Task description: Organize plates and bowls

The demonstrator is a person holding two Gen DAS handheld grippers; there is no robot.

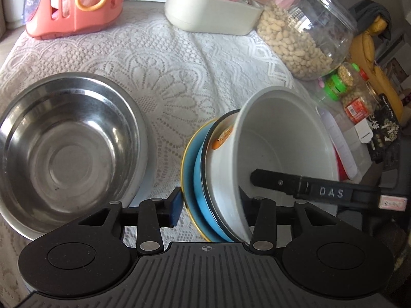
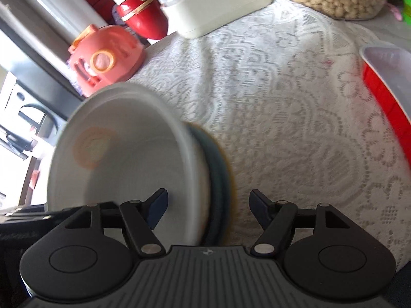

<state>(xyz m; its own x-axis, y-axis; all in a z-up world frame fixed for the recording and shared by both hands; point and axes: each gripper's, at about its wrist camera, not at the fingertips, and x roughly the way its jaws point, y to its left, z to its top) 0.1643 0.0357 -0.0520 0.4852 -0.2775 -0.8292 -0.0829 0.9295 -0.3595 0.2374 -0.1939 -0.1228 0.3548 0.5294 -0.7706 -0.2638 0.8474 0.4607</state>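
My left gripper (image 1: 209, 208) is shut on a tilted stack: a blue gold-rimmed plate (image 1: 196, 192), a white dish with an orange print (image 1: 222, 138) and a white bowl (image 1: 280, 138) nested on top. The left pad (image 1: 176, 208) presses the plate's underside; the other finger is inside the bowl. The stack is lifted on edge above the lace cloth. In the right wrist view the same stack (image 2: 123, 159) stands on edge, blurred. My right gripper (image 2: 208, 209) is open, its fingers straddling the stack's rim. A steel bowl (image 1: 66, 148) rests at left.
A lace tablecloth (image 1: 159, 71) covers the table. At the back stand a pink toy (image 1: 74, 2), a cream tissue box (image 1: 210, 10) and a peanut jar (image 1: 305, 33). A red container with a clear lid (image 2: 385, 84) is at right. Small jars (image 1: 354, 95) are beyond.
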